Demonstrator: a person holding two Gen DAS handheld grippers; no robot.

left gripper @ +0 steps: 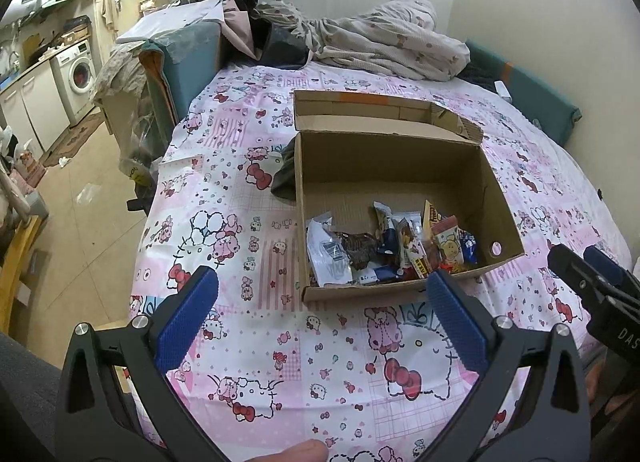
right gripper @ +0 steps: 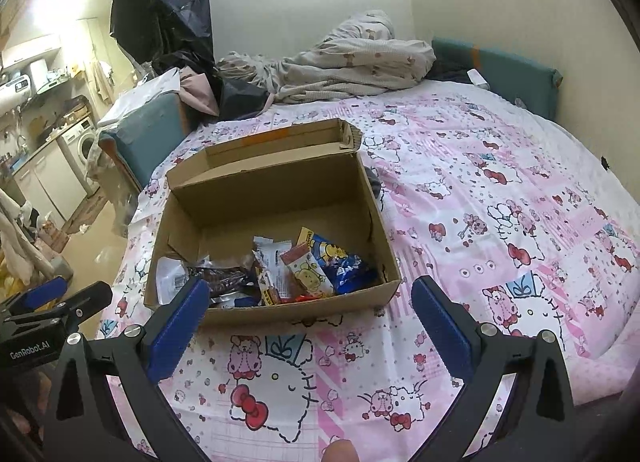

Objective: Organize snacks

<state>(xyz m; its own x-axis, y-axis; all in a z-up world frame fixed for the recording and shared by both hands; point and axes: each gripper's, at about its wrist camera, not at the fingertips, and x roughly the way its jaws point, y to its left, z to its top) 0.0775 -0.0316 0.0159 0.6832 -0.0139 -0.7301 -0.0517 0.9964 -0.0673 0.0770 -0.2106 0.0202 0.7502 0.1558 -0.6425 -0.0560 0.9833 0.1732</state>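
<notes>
Bed (left gripper: 260, 198) under pink cartoon sheet, crumpled blanket (left gripper: 384, 42) by cream wall (left gripper: 540, 14); washing machine (left gripper: 80, 74) far left, beige floor (left gripper: 88, 222)

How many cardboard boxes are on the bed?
1: the open cardboard box sits mid-bed on the pink sheet, snack packets piled at its near end.

box: an open brown cardboard box (left gripper: 496, 198) sitting flat on the bed, its lid flap folded back on the far side
snacks: a heap of small wrapped snack packets (left gripper: 394, 252) inside the box, bunched against its near wall
colours: white, dark brown, navy, yellow and red wrappers, lying tilted and overlapping
far half of box: bare cardboard floor
</notes>
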